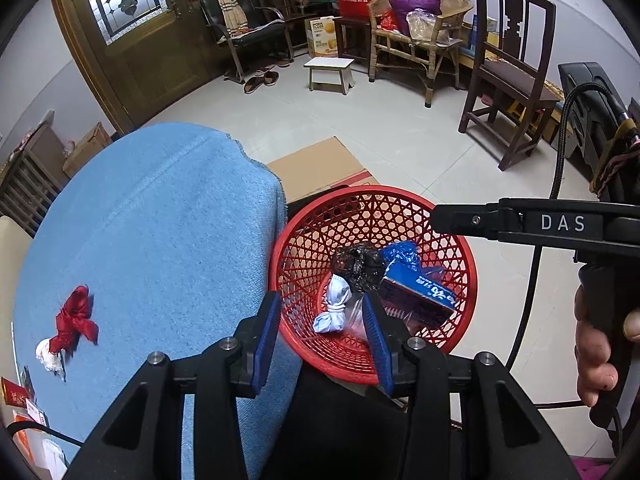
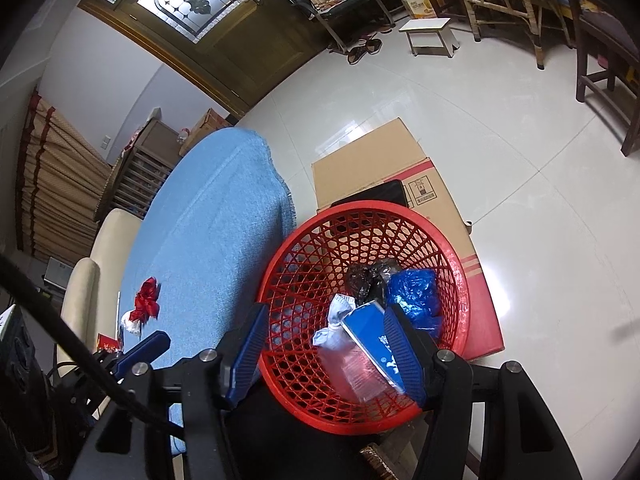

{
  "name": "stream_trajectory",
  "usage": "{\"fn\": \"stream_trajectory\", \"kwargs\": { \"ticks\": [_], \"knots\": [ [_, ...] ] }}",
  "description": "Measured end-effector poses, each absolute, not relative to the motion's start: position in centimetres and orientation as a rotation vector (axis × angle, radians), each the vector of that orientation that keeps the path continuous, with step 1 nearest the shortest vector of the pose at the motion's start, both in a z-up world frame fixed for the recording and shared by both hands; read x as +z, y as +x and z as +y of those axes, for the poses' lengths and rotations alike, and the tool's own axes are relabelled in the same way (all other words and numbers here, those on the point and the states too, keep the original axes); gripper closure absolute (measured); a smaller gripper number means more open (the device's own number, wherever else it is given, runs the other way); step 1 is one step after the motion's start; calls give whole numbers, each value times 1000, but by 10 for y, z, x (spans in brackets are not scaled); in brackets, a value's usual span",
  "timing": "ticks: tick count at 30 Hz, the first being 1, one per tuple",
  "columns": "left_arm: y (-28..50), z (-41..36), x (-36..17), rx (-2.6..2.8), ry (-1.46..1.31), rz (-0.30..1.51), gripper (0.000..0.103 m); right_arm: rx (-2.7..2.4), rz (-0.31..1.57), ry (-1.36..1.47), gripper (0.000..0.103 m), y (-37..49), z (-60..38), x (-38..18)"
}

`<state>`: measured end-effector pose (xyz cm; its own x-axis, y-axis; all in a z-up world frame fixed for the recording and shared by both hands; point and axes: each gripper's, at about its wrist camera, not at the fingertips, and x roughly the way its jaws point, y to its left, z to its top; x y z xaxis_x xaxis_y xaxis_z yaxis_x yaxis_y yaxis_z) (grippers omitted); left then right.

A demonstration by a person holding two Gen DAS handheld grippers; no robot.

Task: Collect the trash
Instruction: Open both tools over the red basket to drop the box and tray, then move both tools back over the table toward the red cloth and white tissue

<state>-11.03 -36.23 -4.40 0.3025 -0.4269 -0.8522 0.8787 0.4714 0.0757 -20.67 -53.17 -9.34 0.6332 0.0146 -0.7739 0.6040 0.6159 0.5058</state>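
The red basket [image 2: 456,276] beside the blue-clothed bench [image 1: 160,220] already holds a black bag [image 1: 360,264], crumpled blue plastic [image 2: 416,296], a white wad [image 1: 334,308] and a blue box [image 1: 420,292] whose white writing I cannot read. A red-and-white scrap [image 1: 70,328] remains on the cloth, so collecting looks mostly done. Both the left gripper [image 1: 322,344] and right gripper [image 2: 328,352] hover with fingers apart, empty. The right tool reads "DAS"; a far carton says "PORK FLOSS".
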Motion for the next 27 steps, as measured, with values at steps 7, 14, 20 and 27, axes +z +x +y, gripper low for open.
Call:
{"fn": "stream_trajectory", "kwargs": {
  "ticks": [7,14,20,27],
  "knots": [
    [-105,-355,-43,-912,605,873,57,-381,834,848,39,-204,-529,-93],
    [-97,-340,-43,-876,575,871,51,-373,837,828,39,-200,-523,-90],
    [-82,-310,-37,-821,508,879,50,-362,838,797,39,-194,-514,-83],
    [-52,-253,-30,-673,394,875,47,-329,849,735,39,-183,-493,-75]
  ]
}}
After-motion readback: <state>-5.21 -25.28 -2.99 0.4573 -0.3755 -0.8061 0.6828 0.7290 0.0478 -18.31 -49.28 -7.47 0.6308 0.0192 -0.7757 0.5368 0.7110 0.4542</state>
